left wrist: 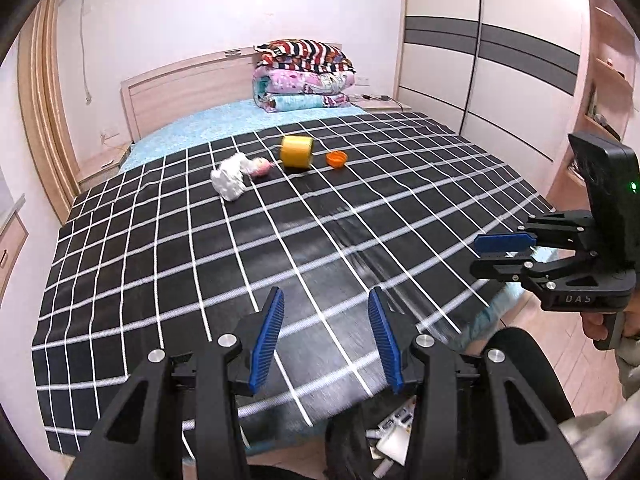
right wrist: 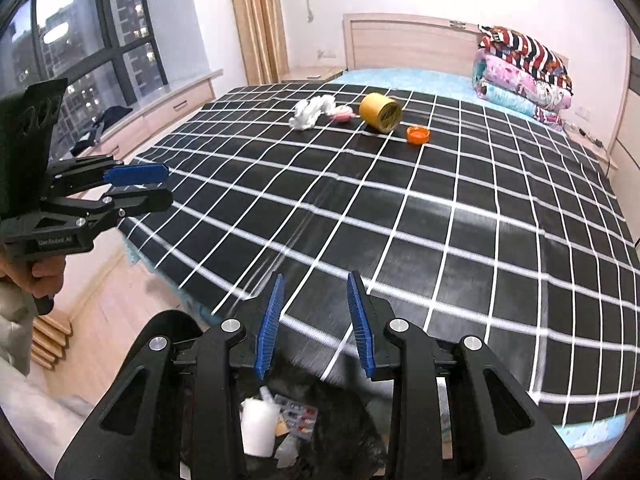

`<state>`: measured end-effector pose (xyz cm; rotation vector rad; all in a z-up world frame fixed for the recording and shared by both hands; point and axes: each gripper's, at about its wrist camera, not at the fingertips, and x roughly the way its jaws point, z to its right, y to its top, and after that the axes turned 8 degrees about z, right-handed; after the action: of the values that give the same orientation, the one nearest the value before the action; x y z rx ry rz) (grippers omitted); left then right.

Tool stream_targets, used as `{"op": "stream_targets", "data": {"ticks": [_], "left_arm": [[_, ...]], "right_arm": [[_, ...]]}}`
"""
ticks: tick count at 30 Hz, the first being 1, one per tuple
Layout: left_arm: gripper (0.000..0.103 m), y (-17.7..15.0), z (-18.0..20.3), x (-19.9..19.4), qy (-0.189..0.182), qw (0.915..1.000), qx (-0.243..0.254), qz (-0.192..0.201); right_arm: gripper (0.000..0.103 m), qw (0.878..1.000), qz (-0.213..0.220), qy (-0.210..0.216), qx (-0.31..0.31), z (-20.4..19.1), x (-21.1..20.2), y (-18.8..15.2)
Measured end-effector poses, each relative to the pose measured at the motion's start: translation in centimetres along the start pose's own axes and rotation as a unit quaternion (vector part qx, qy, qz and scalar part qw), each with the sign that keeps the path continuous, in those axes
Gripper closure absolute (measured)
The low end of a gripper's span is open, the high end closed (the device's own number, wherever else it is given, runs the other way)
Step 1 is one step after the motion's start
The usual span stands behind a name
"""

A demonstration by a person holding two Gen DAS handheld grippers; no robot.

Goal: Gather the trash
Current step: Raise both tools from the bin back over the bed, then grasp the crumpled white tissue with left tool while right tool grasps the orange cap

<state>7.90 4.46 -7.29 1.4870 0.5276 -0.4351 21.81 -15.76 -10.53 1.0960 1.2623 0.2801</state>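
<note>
Trash sits far up the checked blanket (left wrist: pixel 280 260): tissue wad (left wrist: pixel 229 178), pink scrap (left wrist: pixel 262 166), tape roll (left wrist: pixel 296 151) and orange cap (left wrist: pixel 336 159) beside it. Left gripper (left wrist: pixel 326 336) and right gripper (right wrist: pixel 316 320) hang apart, empty. Risk: the long reach may nudge the roll so it rolls away from the bin (right wrist: pixel 340 420).

a home bedroom is shown: a wide bed with a pale wooden headboard (left wrist: pixel 188 80) is covered by a black sheet gridded with white lines (left wrist: pixel 200 264), folded patterned quilts (left wrist: pixel 304 76) are stacked at its head, and a tall white-and-grey sliding wardrobe (left wrist: pixel 492 52) is seen beside it.
</note>
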Motion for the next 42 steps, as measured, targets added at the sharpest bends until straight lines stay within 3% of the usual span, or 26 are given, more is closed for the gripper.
{"op": "stream_targets", "data": {"ticks": [14,24,42], "left_arm": [[0.061,5.1,-5.4,5.0,0.023,0.9993,-0.025,0.018],[0.061,7.4,-9.2,10.4,0.035,0.9983,-0.047,0.007],[0.061,8.7,-13.2,18.3,0.045,0.9949,-0.086,-0.028]], "right_arm": [[0.066,0.999,0.017,-0.025,-0.012,3.9,4.3,5.8],[0.064,0.999,0.017,-0.040,-0.015,6.3,8.3,9.5],[0.059,0.997,-0.026,-0.069,0.018,11.2,16.1,11.7]]}}
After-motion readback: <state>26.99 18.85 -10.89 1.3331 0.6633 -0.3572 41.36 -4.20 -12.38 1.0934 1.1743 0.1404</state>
